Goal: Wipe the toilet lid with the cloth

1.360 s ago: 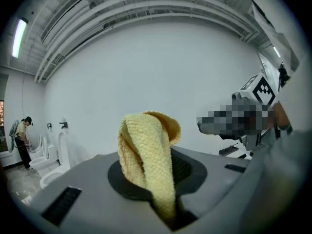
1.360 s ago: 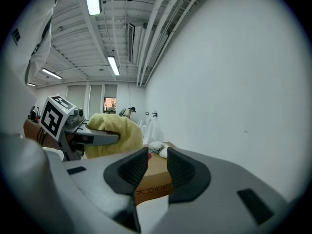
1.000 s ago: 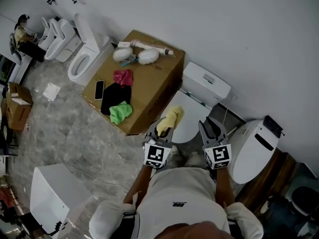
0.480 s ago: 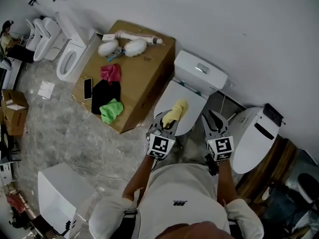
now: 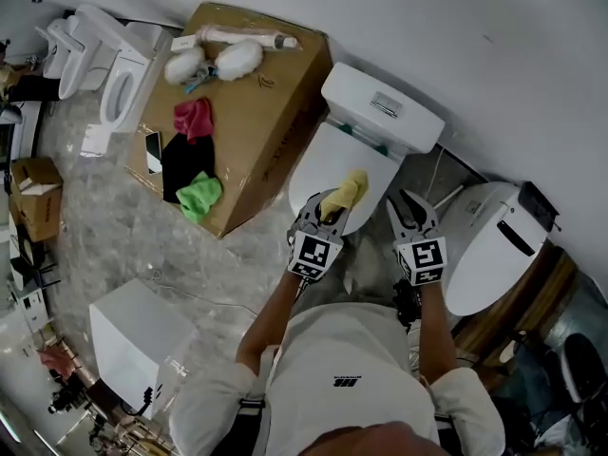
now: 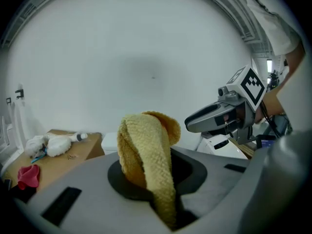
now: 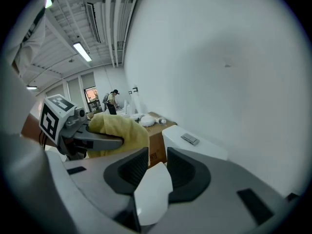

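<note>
Left gripper (image 5: 328,213): clamped on cloth (image 5: 346,191), over lid (image 5: 321,162).
Right gripper (image 5: 410,207): jaws apart, empty, near lid.

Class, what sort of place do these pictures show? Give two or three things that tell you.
Probably a storeroom or test hall for bathroom fittings, not a home bathroom: several white ceramic toilets stand along one wall, a large brown cardboard box holds coloured cloths, and strip lights line a bare ceiling.
</note>
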A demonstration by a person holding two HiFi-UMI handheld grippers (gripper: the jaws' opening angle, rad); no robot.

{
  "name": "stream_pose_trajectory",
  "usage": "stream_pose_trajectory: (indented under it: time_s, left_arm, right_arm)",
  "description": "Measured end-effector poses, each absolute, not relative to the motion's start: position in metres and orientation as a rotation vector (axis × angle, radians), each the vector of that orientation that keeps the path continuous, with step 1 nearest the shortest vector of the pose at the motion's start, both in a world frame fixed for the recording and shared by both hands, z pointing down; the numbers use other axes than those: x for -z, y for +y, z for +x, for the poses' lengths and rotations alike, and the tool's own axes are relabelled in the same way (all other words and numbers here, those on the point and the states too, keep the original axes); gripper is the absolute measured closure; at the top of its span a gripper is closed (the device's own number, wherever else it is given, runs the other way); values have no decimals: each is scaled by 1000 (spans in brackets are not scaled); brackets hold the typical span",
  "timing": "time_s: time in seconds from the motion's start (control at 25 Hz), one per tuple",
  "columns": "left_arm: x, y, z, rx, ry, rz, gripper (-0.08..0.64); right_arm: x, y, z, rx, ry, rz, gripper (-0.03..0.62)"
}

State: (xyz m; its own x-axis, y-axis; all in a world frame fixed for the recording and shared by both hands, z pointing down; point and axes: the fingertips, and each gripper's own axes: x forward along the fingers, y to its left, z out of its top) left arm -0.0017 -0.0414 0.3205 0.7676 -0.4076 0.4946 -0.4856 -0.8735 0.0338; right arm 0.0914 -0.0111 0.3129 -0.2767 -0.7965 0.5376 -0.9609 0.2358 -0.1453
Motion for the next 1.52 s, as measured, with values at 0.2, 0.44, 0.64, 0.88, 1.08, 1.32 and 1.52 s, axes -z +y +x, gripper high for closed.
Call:
stream_pose_trajectory:
  time_s: [0.2, 0.44, 0.64, 0.88, 1.08, 1.32, 1.52]
  left_arm:
    - [-366, -45, 29, -803, -649, 2743, 482]
    - [-419, -43, 70, -865, -540, 2726, 482]
    - [-460, -39, 99, -891, -463, 2716, 482]
    - [-505, -32, 116, -914, -395, 2670, 482]
    - [-541, -33, 127, -926, -363, 2650, 482]
    - [-583, -28, 140, -946, -290, 2644, 482]
    - [-622, -19, 152, -969, -215, 2648, 481]
  right_arm:
    - [-359, -17, 117, -753, -2155, 1579, 457]
    - [-415, -23, 145, -828, -2163, 1535, 457]
    - [-456, -24, 161, -862, -2156, 1528, 457]
    - [-506, -22, 176, -947, -2109, 1566, 457]
    - [-538, -23, 188, -979, -2076, 1609, 457]
    - [-579, -21, 208, -1020, -2013, 1682, 457]
    - [-615, -14, 222, -1033, -1948, 1721, 457]
